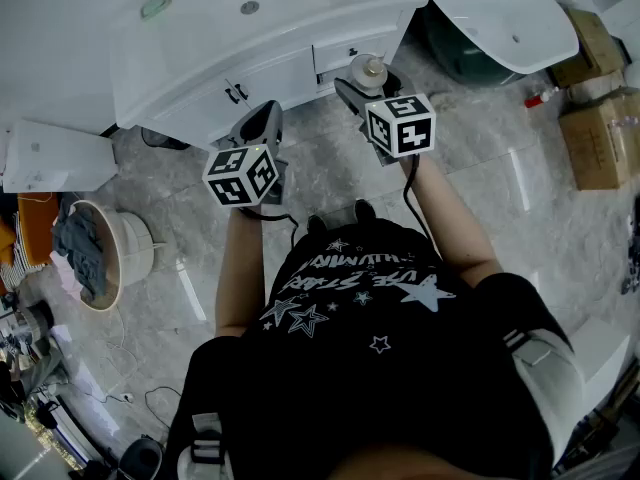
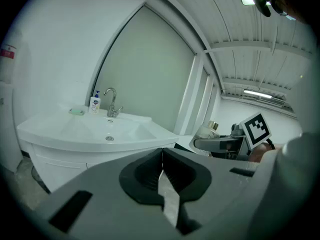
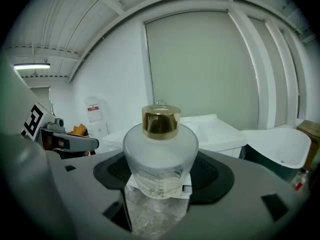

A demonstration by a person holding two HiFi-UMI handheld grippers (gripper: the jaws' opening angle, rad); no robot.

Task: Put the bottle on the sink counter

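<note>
The bottle (image 3: 160, 156), frosted glass with a gold cap, sits between the jaws of the right gripper (image 3: 161, 175). The jaws are spread wide, and their dark ribbed pads press on the two sides of the round body, so the bottle is pinched upright in the air. Under it lies the grey marble floor (image 1: 330, 173), not a surface that carries it.

The left gripper (image 2: 161, 170) is level with the right one and a little apart from it. Its jaws are pressed together with nothing between them.

Just ahead of both grippers stands the white sink table (image 1: 200, 63), with cabinet doors below its top. In the head view the bottle hangs in front of its right-hand end, near the cabinet and lower than the top.

Farther back on the sink table, behind the basin, a chrome faucet (image 2: 111, 104) stands with a soap dispenser (image 2: 95, 102) just beside it and a green soap dish (image 2: 77, 111) next to that.
</note>
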